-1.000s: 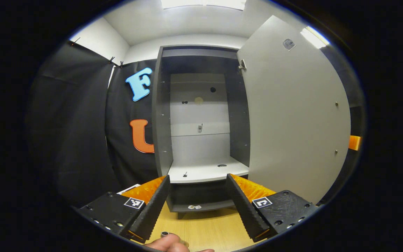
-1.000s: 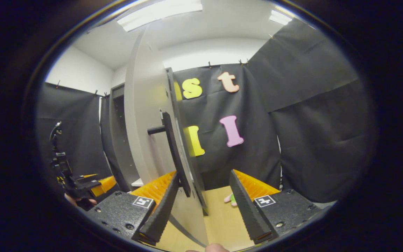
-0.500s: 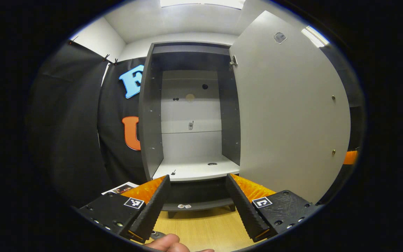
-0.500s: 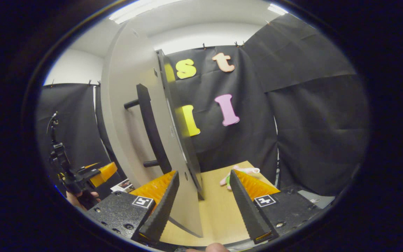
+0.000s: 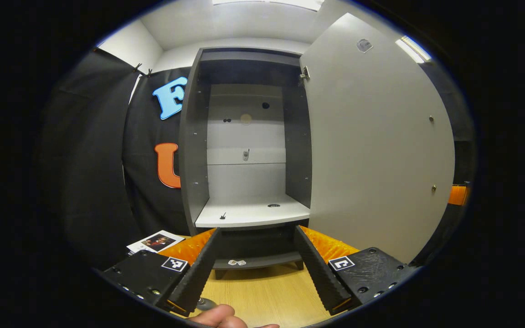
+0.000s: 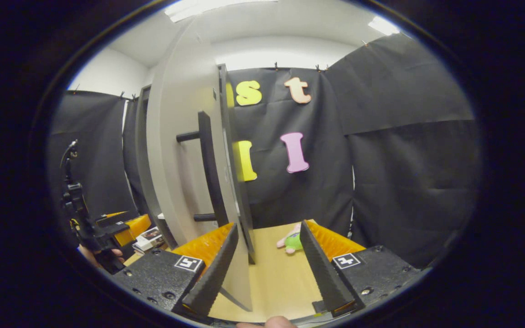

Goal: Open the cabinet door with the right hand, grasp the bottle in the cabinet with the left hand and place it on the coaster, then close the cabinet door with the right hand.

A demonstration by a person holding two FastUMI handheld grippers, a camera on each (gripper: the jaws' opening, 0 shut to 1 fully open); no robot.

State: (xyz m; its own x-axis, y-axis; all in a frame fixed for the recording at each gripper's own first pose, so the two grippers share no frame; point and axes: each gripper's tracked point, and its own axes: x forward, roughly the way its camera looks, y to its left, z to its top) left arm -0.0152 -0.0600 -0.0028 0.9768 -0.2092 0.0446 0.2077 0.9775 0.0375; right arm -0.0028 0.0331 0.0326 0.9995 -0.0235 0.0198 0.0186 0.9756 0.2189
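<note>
Jaws of the right gripper [image 6: 269, 225] stand apart and released, with the lower edge of the open cabinet door [image 6: 176, 136] running between them; whether either finger touches it I cannot tell. Just above is the door's black bar handle [image 6: 208, 168], upright on two posts. The left gripper [image 5: 257, 232] is likewise spread wide and holds nothing, facing the open cabinet [image 5: 189, 136] and its pale shelf [image 5: 249, 214]. Where the bottle is I cannot tell. My guess is the door now matters most: a stiff, flat panel that should swing lightly on its hinges. The bar looks the best place to grip, about mid-length, or push flat on the panel near the free edge. Beyond lie a printed card [image 5: 155, 241] and a plush toy [image 6: 292, 241] on the wooden floor
</note>
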